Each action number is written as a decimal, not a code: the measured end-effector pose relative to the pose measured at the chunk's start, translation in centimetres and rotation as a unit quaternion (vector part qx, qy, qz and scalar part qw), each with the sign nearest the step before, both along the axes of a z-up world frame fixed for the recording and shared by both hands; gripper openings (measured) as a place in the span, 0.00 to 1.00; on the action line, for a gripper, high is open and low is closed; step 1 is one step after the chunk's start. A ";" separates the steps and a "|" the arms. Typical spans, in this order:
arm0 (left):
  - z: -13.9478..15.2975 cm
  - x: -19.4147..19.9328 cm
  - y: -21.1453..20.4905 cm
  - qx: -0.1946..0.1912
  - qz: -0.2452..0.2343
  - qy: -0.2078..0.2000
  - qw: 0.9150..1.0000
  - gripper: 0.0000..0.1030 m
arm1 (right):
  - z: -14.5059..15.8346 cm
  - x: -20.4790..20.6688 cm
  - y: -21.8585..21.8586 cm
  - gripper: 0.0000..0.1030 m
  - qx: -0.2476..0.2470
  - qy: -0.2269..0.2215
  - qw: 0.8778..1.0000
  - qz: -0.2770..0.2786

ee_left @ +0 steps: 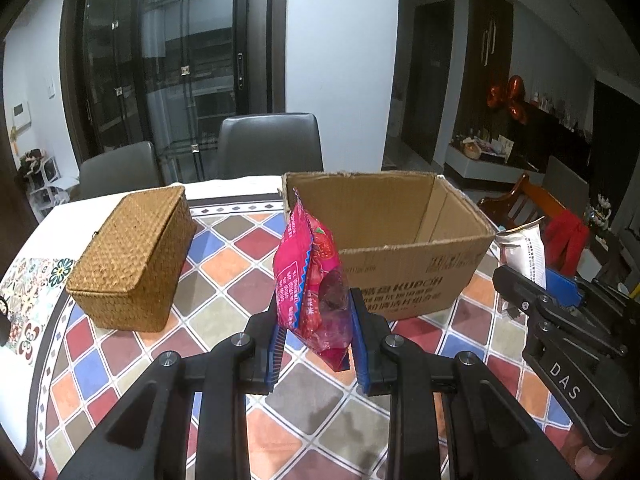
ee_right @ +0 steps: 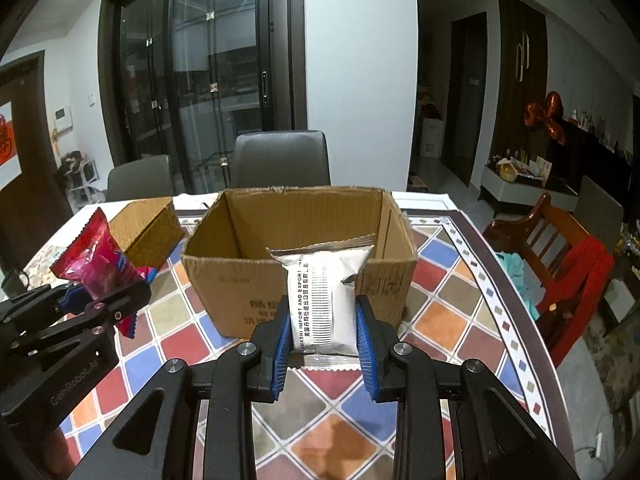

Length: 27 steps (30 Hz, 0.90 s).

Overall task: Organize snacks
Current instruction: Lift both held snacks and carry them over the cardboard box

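Snack packets are hanging above a tiled table, one in each hand-held gripper. The left hand-held gripper is clamping its blue pads on both sides of a red snack packet, which is standing upright between them, its crimped top edge pointing up toward the near left corner of an open cardboard box. The right hand-held gripper is squeezing a white snack packet the same way, the packet's printed seam facing the camera and its upper end overlapping the front wall of the box in the right wrist view. Both packets are sitting clear of the table surface and outside the box, on its near side.

The cardboard box is standing upright on the table with its top open, and what shows of its inside is showing bare cardboard walls; the floor of it is hidden behind the front wall. A woven basket with its lid closed is resting on the table to the left of the box, a gap of patterned tiles lying between them. In the left wrist view the right hand-held gripper is showing at the right edge, holding the white packet beside the box's right end; in the right wrist view the left one is appearing at the left edge with the red packet, in front of the basket. Two grey chairs are standing behind the table's far edge, in front of dark glass doors.
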State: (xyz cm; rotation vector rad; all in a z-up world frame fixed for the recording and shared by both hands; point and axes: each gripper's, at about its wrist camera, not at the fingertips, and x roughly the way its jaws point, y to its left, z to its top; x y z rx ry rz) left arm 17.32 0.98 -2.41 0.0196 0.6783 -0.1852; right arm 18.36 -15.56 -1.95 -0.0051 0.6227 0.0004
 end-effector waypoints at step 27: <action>3.1 6.4 -1.6 -0.003 -0.011 -0.030 0.999 0.28 | 3.1 5.4 -1.1 0.30 -0.010 -0.029 0.999 0.010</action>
